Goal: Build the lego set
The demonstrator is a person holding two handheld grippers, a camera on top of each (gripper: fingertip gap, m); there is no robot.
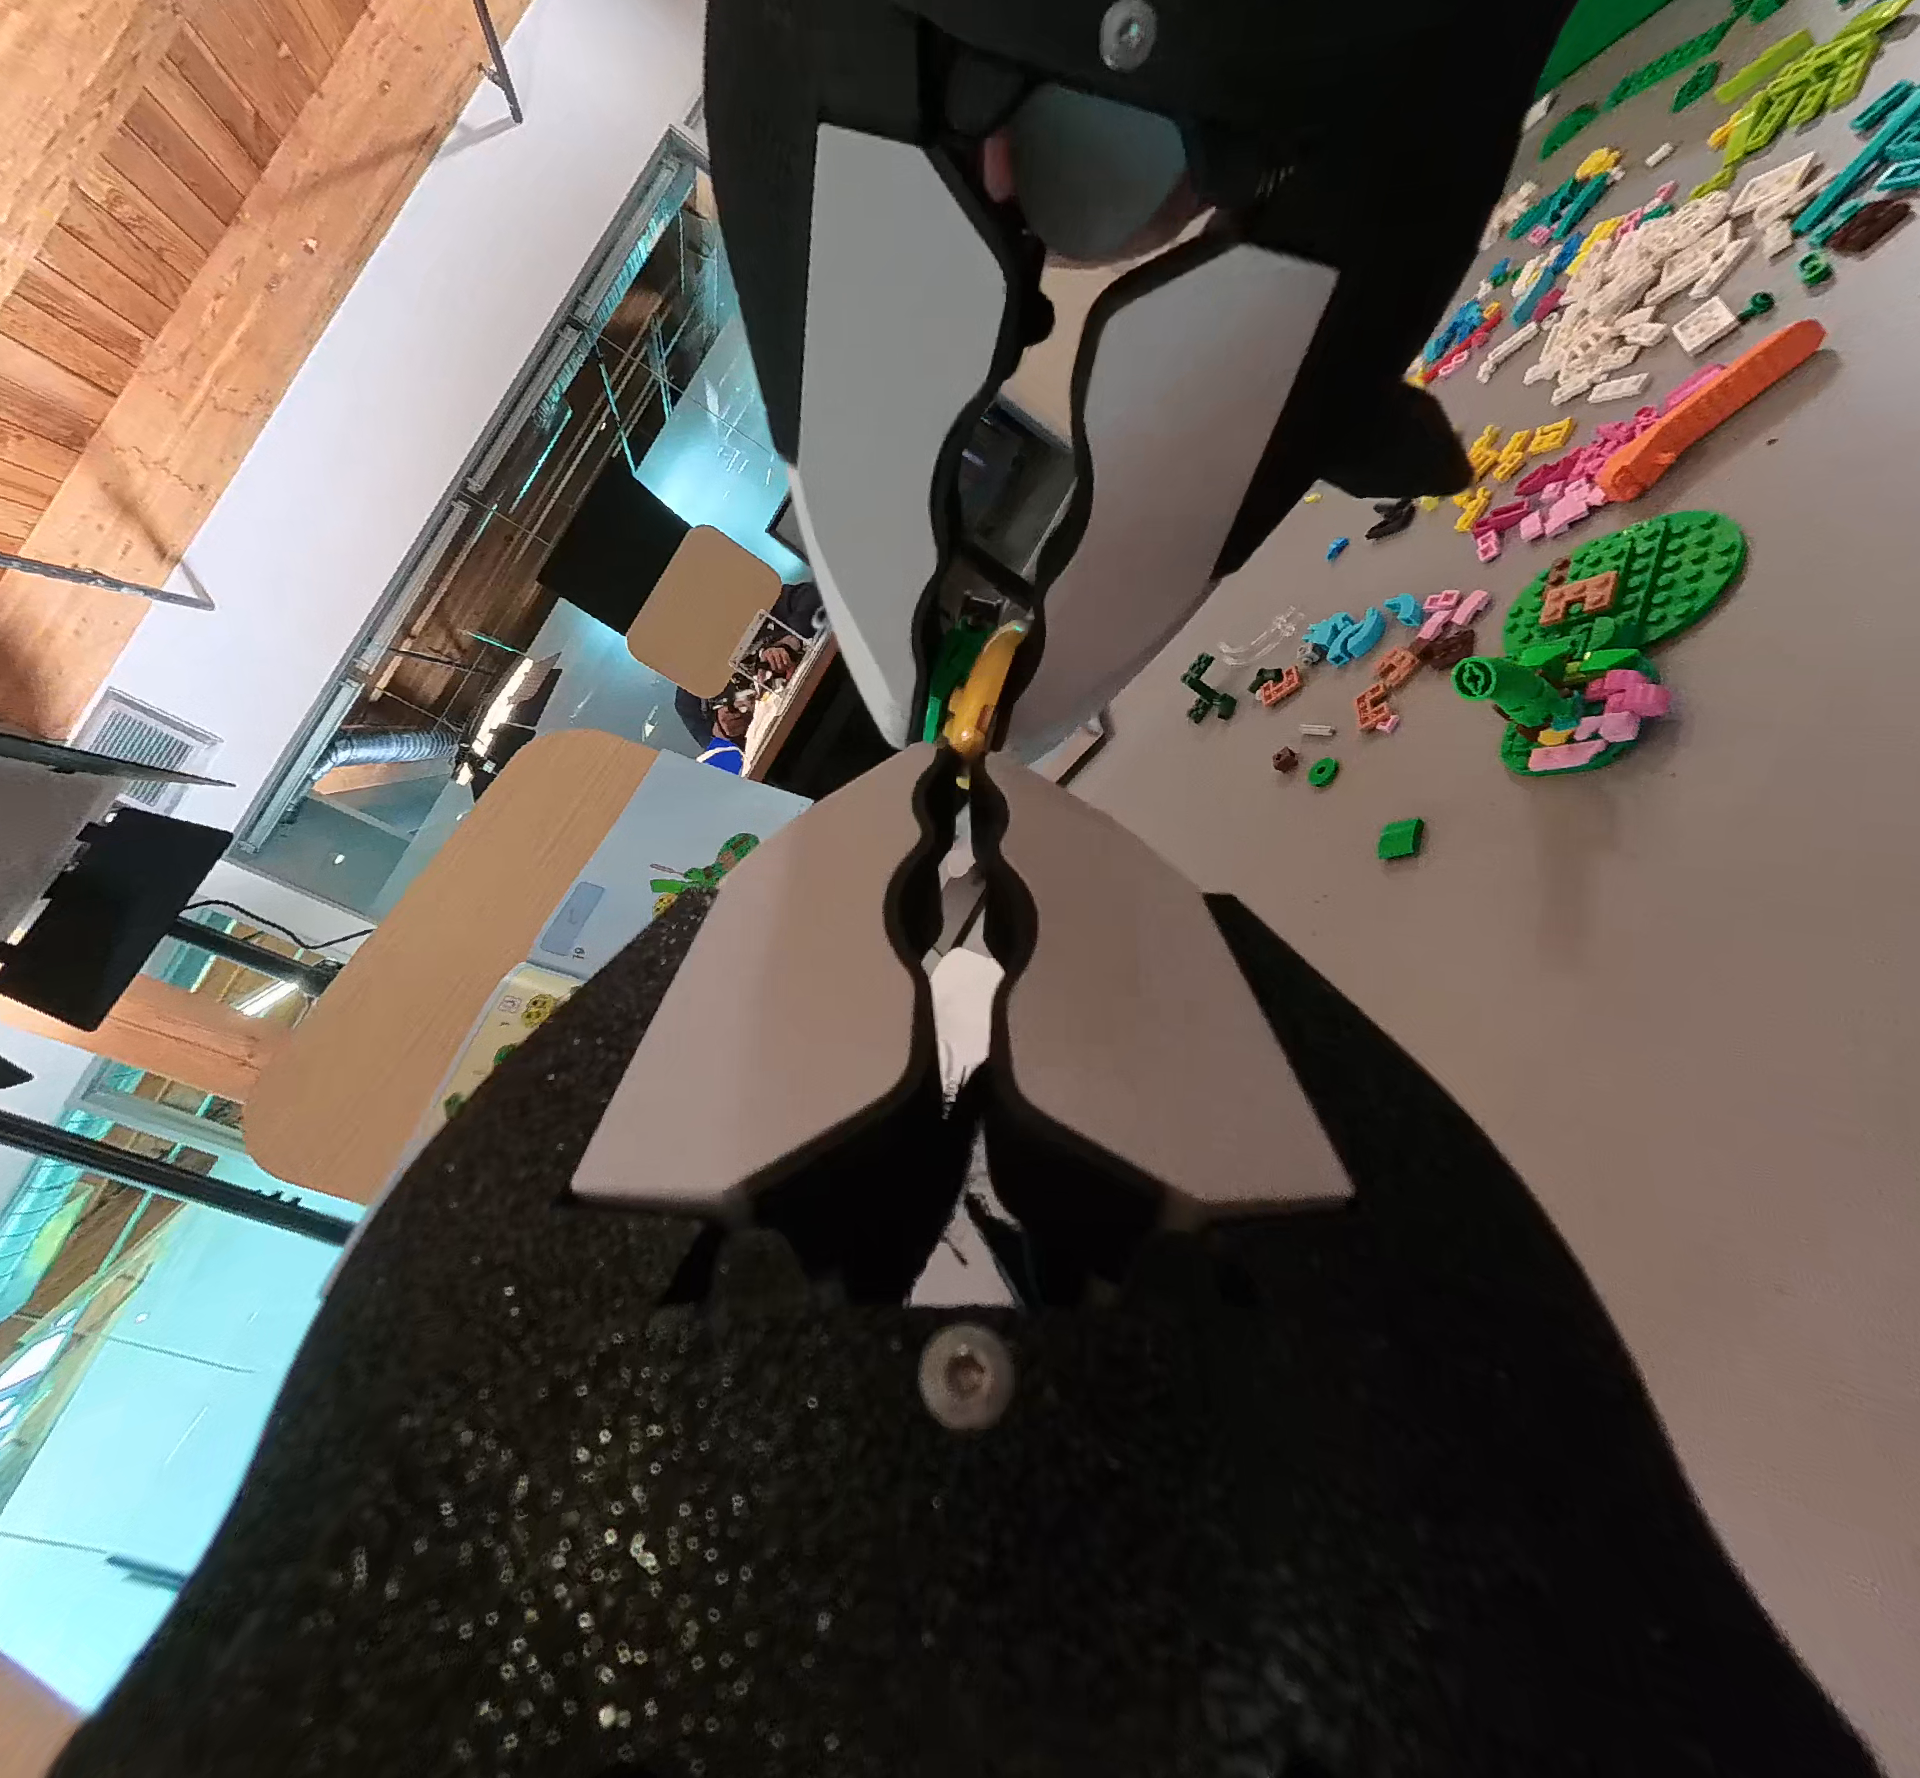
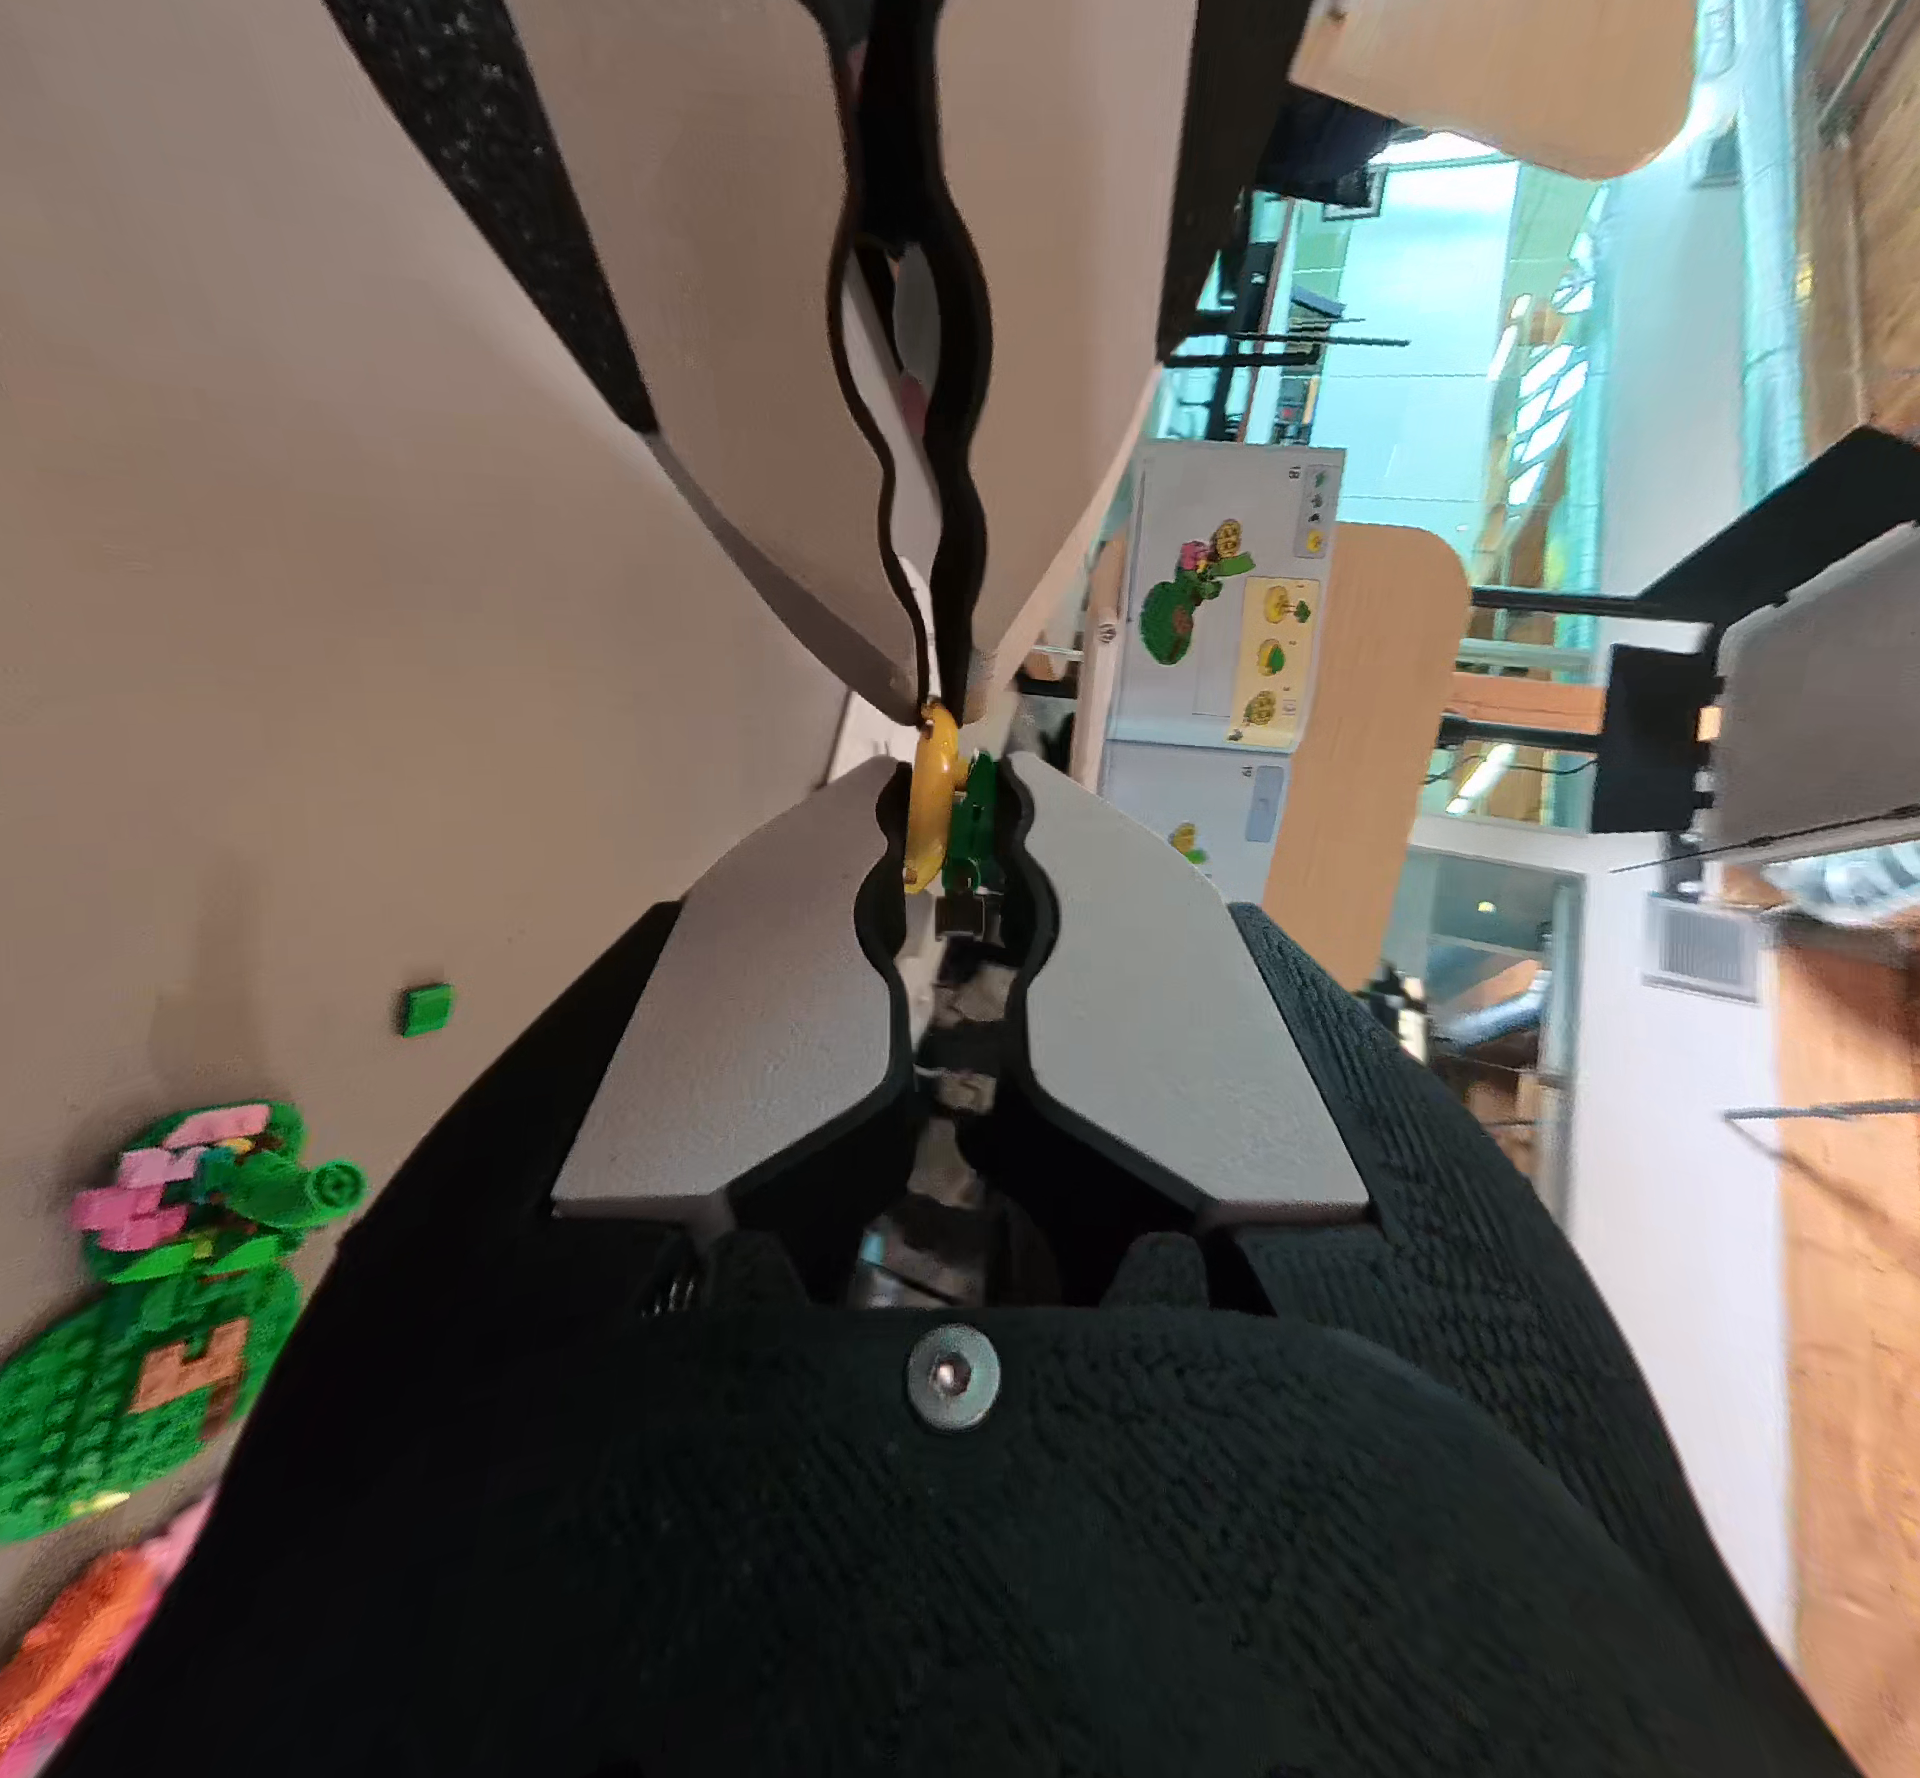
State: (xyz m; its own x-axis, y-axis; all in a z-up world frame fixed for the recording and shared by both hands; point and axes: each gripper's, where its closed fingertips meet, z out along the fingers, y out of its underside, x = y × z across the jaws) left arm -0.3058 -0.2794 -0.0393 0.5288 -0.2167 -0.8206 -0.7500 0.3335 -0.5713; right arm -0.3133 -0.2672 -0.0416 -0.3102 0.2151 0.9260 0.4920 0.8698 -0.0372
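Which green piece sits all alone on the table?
The small green square tile. It lies apart on bare table, while the other greens are stuck on the round garden build.

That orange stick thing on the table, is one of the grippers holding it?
No. The orange piece lies on the table beside the pink bricks, away from both grippers.

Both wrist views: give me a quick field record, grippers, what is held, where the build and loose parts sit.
left gripper: shut, tips pinching the edge of the yellow piece
right gripper: shut on the yellow piece and the green piece beside it
grippers: tip to tip, lifted off the grey table
round green base: on the table with a brown patch; green and pink plant build on another base beside it
loose green tile: alone on the table
loose bricks: spread beyond the base
instruction pages: propped behind the grippers
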